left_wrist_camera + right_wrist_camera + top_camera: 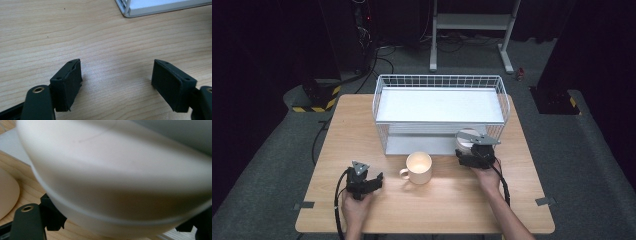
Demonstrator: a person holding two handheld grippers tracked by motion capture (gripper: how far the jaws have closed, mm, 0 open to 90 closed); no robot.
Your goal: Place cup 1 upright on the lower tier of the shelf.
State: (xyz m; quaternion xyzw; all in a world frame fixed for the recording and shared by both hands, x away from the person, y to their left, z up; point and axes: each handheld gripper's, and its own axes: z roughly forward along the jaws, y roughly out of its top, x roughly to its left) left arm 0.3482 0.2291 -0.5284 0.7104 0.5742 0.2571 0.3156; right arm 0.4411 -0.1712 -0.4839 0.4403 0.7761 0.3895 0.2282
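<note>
Your right claw grips a white cup at the near right corner of the wire rack; its stowing remains. The mug waits on the table, untouched. Your left claw rests open, empty.

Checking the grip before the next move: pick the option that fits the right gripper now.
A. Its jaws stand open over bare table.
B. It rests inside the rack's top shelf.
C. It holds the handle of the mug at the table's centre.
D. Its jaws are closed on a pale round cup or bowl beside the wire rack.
D: in the right gripper view the pale round vessel sits between the jaws of the right gripper, next to the wire rack.
</note>
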